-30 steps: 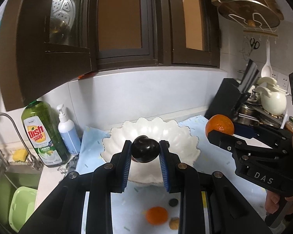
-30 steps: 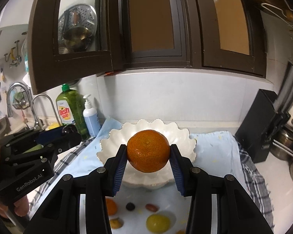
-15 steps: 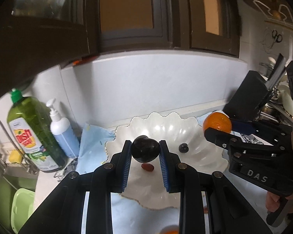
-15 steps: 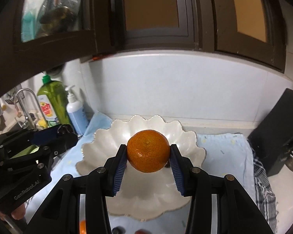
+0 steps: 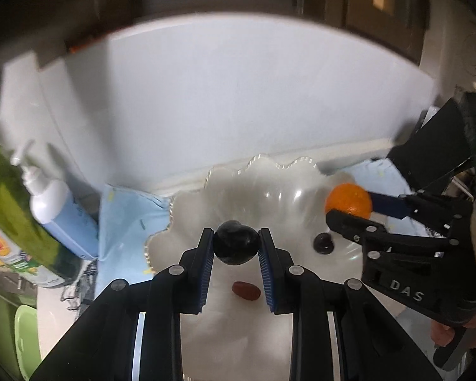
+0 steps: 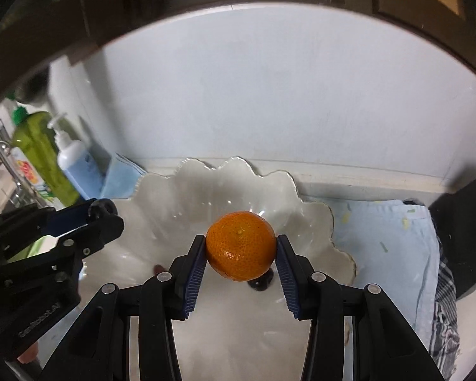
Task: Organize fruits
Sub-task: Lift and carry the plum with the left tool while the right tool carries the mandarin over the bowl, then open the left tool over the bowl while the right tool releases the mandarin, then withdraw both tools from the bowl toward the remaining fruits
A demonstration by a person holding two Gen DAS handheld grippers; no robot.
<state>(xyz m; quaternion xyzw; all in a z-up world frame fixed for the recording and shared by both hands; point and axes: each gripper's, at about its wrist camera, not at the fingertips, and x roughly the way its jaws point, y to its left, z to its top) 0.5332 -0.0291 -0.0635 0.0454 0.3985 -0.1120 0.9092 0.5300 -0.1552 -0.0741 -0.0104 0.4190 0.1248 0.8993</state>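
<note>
My left gripper (image 5: 236, 247) is shut on a dark plum (image 5: 236, 247) and holds it over the white scalloped bowl (image 5: 269, 184). My right gripper (image 6: 240, 247) is shut on an orange mandarin (image 6: 240, 245) over the same bowl (image 6: 181, 209). In the bowl lie a red date (image 5: 245, 290) and a small dark fruit (image 5: 323, 242); the dark fruit also shows under the mandarin in the right wrist view (image 6: 261, 282). The right gripper with the mandarin (image 5: 349, 203) appears at the right of the left wrist view. The left gripper (image 6: 101, 212) appears at the left of the right wrist view.
A green dish soap bottle (image 5: 12, 216) and a blue pump bottle (image 5: 60, 209) stand left of the bowl, near the sink. A light blue cloth (image 6: 390, 238) lies under the bowl. A black knife block (image 5: 434, 149) stands at the right. The white wall is close behind.
Both grippers have moved forward and down over the bowl with their fruits. The loose fruits on the cloth in front have dropped out of view.
</note>
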